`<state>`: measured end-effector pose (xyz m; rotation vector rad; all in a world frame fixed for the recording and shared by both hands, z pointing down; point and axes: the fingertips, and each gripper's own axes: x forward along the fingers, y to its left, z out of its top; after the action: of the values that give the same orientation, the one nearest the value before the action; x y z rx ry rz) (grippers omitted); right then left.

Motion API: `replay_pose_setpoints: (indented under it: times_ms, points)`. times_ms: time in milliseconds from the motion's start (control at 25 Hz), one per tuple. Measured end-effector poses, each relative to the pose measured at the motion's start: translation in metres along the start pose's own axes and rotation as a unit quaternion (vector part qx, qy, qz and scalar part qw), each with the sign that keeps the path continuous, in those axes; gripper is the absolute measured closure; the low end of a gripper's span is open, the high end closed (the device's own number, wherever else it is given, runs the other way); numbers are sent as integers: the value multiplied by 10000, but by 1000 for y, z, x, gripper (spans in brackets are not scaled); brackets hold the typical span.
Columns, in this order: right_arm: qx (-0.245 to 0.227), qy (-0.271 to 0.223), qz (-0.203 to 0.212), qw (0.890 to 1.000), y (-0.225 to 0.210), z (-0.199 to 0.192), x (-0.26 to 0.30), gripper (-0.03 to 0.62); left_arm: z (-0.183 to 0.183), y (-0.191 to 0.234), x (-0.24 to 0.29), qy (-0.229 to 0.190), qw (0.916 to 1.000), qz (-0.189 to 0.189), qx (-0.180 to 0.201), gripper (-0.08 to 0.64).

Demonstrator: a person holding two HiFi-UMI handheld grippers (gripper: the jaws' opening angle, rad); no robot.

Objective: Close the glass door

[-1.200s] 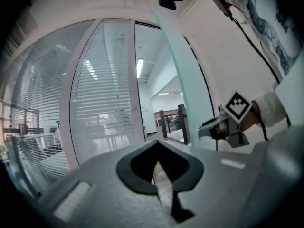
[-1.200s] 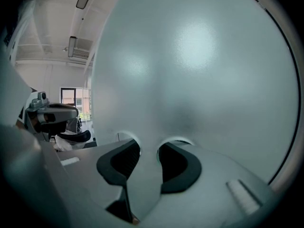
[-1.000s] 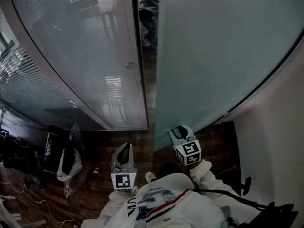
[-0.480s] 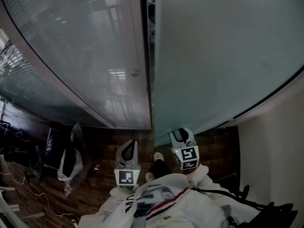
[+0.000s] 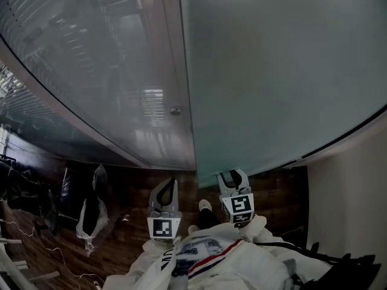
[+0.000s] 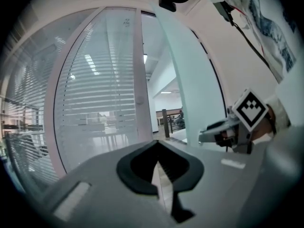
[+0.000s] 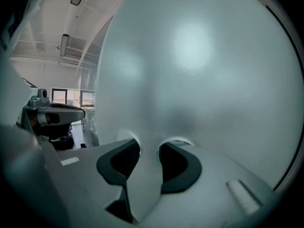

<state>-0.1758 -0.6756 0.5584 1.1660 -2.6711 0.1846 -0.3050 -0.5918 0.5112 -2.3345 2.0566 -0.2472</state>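
- Right gripper (image 7: pixel 149 144): its grey jaws with black pads stand apart and clamp nothing. The tips sit right at the face of the glass door (image 7: pixel 199 70); whether they touch it is unclear.
- Left gripper (image 6: pixel 156 144): its jaws are closed to a point and empty, held in the air at 9 o'clock of the right one.
- The glass door is a flat, frosted panel, pale blue-green and smooth. It fills the head view from 12 to 3 o'clock, and its free edge runs beside a pale upright frame post (image 5: pixel 175 59).
- Only the left gripper view shows a gap at that edge with a bright room beyond. It also shows slatted blinds behind the glass wall (image 6: pixel 95 103) at 9 o'clock.
- Only the head view shows the dark wooden plank floor (image 5: pixel 127 189) at 6 o'clock.
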Motion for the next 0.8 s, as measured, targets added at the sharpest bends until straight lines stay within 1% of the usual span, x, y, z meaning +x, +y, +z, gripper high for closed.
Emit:
replay_pose_setpoints:
  times_ms: [200, 320, 400, 600, 800]
  points:
    - [-25, -28, -156, 9999, -8, 1, 12, 462, 2, 8, 16, -8, 9999, 71, 72, 565]
    - [3, -92, -90, 9999, -10, 2, 18, 462, 5, 16, 20, -52, 9998, 200, -3, 565]
    - [13, -112, -94, 9999, -12, 3, 22, 463, 5, 21, 22, -49, 9996, 270, 33, 565]
    - [31, -231, -70, 9997, -15, 5, 32, 463, 2, 32, 28, 104, 9989, 466, -8, 565]
    - [22, -285, -111, 9995, -18, 12, 37, 463, 10, 32, 27, 90, 9981, 568, 200, 565]
